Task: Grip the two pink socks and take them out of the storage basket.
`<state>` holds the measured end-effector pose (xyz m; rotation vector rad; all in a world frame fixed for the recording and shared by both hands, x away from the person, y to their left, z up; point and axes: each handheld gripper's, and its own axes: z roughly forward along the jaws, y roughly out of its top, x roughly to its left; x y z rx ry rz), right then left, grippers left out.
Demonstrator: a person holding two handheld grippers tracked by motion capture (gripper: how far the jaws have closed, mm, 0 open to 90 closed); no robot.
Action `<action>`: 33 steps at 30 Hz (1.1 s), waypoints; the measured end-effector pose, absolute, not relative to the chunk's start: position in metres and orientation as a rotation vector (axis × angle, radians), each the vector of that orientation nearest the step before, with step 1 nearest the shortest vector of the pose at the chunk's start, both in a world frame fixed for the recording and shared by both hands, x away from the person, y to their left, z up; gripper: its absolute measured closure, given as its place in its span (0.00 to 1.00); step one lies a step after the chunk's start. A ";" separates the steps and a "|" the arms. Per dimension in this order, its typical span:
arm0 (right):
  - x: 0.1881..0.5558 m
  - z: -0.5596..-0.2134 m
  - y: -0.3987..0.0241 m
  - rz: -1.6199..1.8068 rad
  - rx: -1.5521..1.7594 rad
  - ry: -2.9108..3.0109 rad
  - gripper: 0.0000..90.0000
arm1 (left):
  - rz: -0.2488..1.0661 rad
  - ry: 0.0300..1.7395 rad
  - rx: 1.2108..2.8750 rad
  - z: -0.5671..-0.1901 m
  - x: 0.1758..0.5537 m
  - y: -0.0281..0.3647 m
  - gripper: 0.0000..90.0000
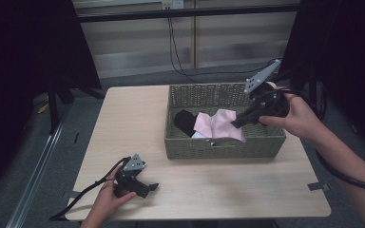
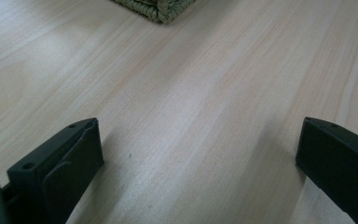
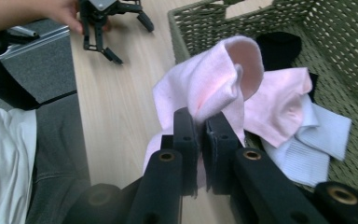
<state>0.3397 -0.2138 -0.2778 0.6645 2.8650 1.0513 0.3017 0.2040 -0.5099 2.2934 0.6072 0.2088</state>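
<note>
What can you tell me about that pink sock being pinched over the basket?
The pink sock looks like soft knitted cloth, pale pink, with its rounded opening turned upward. It hangs crumpled, one fold clamped between the shut jaws of the right gripper. It is inside the green woven basket, over a second pink sock and a white sock, near a black one.

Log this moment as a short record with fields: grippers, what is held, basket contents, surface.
right gripper: shut on pink sock, over the basket
left gripper: open, holding nothing, low over the table near its front left
basket: green woven, on the table's right half
in basket: second pink sock, black sock, light blue sock
table: light wood
</note>
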 end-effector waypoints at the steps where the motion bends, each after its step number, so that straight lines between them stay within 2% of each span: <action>1: 0.339 -0.279 -0.213 1.055 0.646 2.871 0.94 | 0.209 0.608 2.294 -0.510 0.302 0.204 0.00; 33: 0.307 -0.307 -0.181 1.087 0.486 2.955 0.94 | 0.208 0.608 2.294 -0.510 0.302 0.204 0.00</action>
